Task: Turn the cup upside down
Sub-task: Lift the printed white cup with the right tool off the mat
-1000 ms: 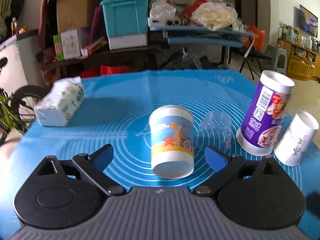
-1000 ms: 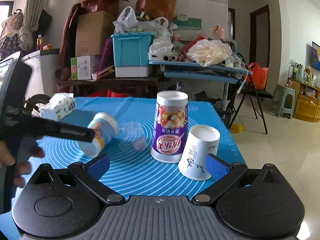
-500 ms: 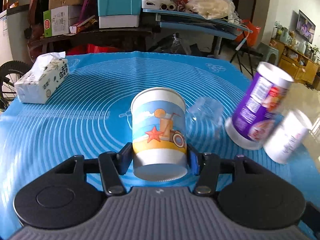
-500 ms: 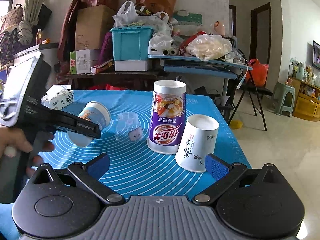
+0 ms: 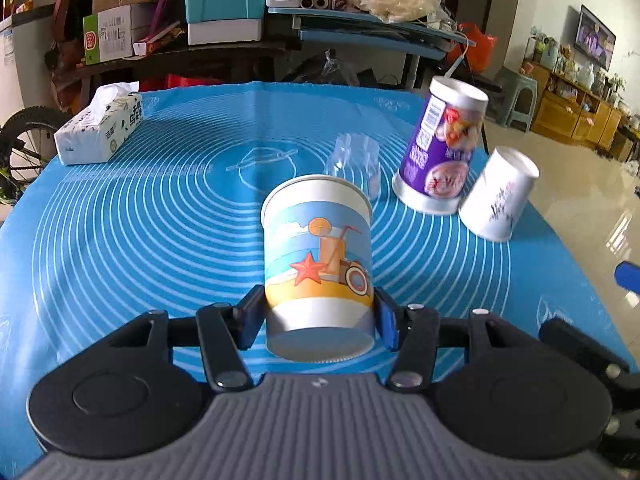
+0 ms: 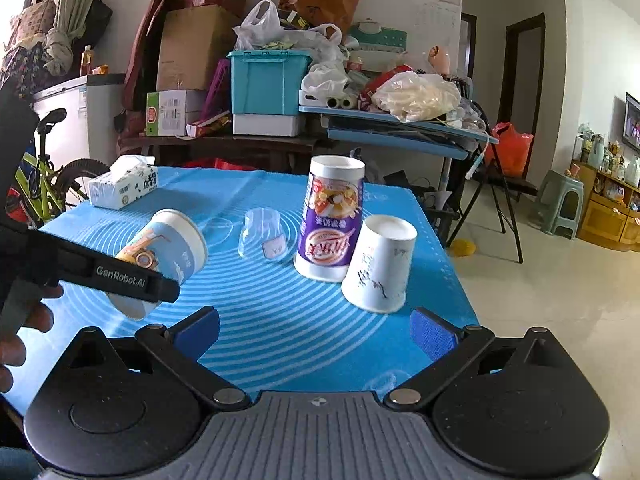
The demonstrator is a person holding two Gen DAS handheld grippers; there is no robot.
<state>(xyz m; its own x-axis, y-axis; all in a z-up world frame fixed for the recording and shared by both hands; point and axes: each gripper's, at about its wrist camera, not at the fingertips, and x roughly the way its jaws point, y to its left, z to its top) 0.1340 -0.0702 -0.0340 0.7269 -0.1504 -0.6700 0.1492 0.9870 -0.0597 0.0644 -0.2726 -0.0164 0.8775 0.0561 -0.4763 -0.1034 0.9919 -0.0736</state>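
Observation:
A paper cup with a beach picture [image 5: 318,264] is held near its base by my left gripper [image 5: 318,320], which is shut on it. The cup is lifted off the blue mat [image 5: 140,220] and tilted, rim pointing away. In the right wrist view the same cup [image 6: 160,256] hangs tilted above the mat at the left, with the left gripper's finger [image 6: 120,276] across it. My right gripper [image 6: 316,334] is open and empty, low over the mat's near edge.
A clear plastic cup [image 6: 262,238], a tall purple cup [image 6: 332,216] and a white paper cup [image 6: 380,264] stand upside down on the right of the mat. A tissue pack [image 6: 124,186] lies at the far left. Cluttered shelves stand behind.
My left gripper closed on the beach cup, which lay between open fingers a second ago, and lifted it off the mat. The right gripper barely moved.

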